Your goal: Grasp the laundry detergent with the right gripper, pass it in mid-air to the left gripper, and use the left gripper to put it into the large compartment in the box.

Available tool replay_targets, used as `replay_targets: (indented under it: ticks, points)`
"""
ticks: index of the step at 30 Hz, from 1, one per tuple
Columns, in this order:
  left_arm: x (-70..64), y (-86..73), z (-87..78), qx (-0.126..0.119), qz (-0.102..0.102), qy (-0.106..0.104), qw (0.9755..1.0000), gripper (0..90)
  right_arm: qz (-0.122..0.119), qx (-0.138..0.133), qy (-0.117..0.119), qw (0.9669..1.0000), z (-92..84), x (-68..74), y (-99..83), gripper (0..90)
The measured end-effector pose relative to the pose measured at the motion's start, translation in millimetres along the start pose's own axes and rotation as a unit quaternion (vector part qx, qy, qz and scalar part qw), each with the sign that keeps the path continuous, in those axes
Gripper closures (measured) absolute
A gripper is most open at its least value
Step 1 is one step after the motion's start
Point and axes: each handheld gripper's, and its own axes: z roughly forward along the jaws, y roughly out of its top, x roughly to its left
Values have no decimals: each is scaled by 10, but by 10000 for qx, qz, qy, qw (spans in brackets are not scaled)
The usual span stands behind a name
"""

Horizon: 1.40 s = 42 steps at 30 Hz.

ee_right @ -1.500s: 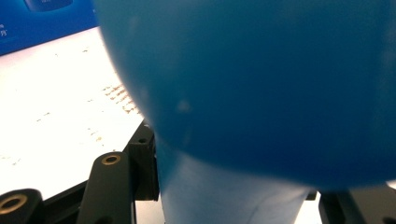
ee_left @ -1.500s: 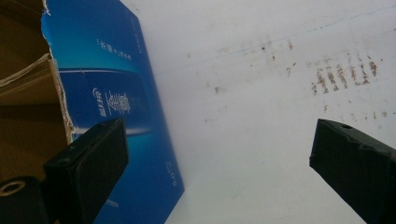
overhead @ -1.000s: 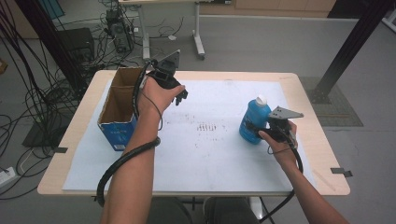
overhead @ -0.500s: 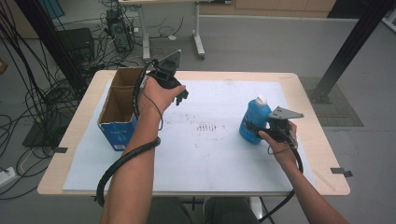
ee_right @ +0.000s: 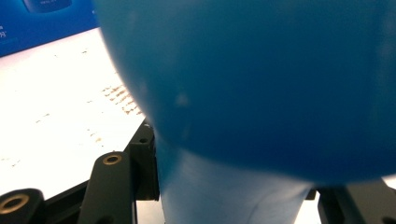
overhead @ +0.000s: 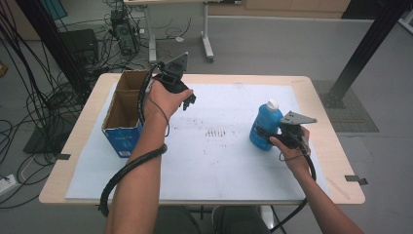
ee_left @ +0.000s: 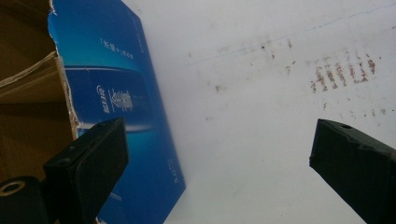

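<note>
Right gripper (overhead: 271, 136): clamped on the lower body of the blue bottle (overhead: 263, 126), one jaw on each side.
Blue bottle: upright with a white cap, standing on the white mat (overhead: 229, 161) at the right side of the table (overhead: 319, 102).
Left gripper (overhead: 189, 101): jaws spread wide, nothing between them, held above the mat just beside the cardboard box (overhead: 122, 117).
Cardboard box: open at the top, blue printed sides, at the table's left side, well apart from the bottle.
</note>
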Motion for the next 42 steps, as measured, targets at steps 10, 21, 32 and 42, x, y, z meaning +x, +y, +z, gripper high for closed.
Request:
replay_targets:
  ticks: [10, 21, 32, 42]
  points:
    - [-21, 9, -1, -4, 8, 22, 10000, 52, 12, -10, 16, 10000, 1, -8, -1, 433]
    - [-26, 16, -20, -10, 21, 22, 10000, 51, 31, 7, 24, 10000, 1, -6, 2, 435]
    - [-11, 13, -30, -13, 13, 42, 10000, 51, 32, 1, 11, 10000, 1, -6, 2, 436]
    - [1, 16, -26, -5, 34, 32, 10000, 51, -43, -2, 18, 10000, 5, -18, 8, 438]
